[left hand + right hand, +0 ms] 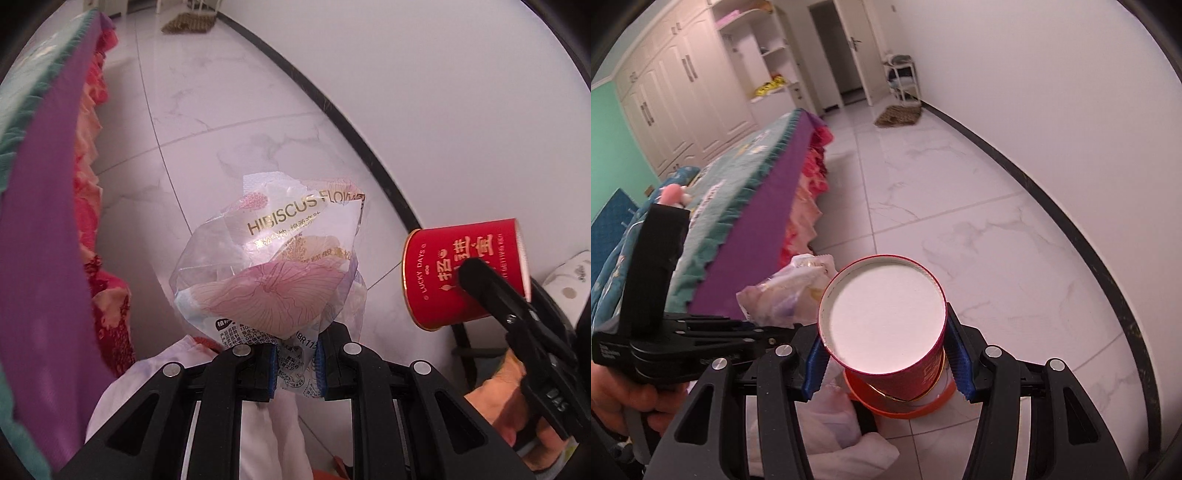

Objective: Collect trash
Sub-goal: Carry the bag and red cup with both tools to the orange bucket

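Observation:
A crumpled clear wrapper printed with pink flowers and the words HIBISCUS FLOWER sticks up from my left gripper, which is shut on its lower end. My right gripper is shut on a red cylindrical can, its blue pads pressing both sides and its white end facing the camera. The left wrist view shows the can to the right of the wrapper, with one black finger across it. In the right wrist view the wrapper is just left of the can. Below both is a bin with an orange rim and a white liner bag.
A bed with a purple sheet and red-pink frill runs along the left. White tiled floor stretches ahead to a white wall with a black skirting. A brown mat lies far off by a doorway. A hand holds the left gripper.

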`<state>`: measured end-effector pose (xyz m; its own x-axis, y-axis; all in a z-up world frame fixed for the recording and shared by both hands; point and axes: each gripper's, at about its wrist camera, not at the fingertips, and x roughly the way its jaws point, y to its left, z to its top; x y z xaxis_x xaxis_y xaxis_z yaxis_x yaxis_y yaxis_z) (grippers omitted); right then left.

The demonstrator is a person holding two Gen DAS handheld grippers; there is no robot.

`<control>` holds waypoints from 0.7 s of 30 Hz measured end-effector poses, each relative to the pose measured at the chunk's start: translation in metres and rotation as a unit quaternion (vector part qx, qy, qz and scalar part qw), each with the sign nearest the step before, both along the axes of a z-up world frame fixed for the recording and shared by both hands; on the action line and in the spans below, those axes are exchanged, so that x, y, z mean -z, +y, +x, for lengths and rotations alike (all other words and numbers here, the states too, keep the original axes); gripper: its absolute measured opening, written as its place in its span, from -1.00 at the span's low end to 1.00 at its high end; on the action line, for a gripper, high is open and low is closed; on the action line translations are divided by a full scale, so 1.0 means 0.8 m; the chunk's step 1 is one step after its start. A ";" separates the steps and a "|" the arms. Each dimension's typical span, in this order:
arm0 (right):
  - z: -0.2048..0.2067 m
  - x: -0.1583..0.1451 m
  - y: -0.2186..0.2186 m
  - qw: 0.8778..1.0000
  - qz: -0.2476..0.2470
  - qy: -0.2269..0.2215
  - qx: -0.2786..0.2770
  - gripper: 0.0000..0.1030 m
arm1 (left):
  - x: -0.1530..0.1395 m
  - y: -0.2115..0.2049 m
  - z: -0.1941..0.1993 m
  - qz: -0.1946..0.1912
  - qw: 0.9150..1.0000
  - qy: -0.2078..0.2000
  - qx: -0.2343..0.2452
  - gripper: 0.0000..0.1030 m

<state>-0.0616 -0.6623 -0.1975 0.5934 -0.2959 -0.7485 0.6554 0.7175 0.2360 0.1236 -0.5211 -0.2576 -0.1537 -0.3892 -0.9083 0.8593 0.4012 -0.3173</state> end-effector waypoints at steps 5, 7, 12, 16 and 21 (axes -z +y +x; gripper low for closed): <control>0.014 0.031 -0.014 1.000 0.013 0.013 0.012 0.07 | 0.049 -0.023 0.002 0.032 0.999 0.011 0.018 -0.57; 0.012 0.038 -0.018 1.000 0.015 0.017 0.014 0.07 | 0.062 -0.032 0.003 0.041 0.999 0.014 0.020 -0.44; 0.026 0.051 -0.019 0.999 0.018 0.028 0.019 0.07 | 0.067 -0.042 -0.004 0.047 0.998 0.017 0.026 -0.01; 0.028 0.062 -0.021 0.999 0.025 0.036 0.020 0.07 | 0.068 -0.043 -0.010 0.055 0.998 0.018 0.021 0.37; 0.038 0.068 -0.018 0.999 0.027 0.040 0.014 0.07 | 0.061 -0.045 -0.011 0.053 0.998 0.020 0.018 0.63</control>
<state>-0.0316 -0.6769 -0.2523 0.5233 -0.2695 -0.8084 0.6934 0.6861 0.2201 0.1149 -0.5569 -0.3063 -0.2027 -0.2858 -0.9366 0.8608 0.4039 -0.3096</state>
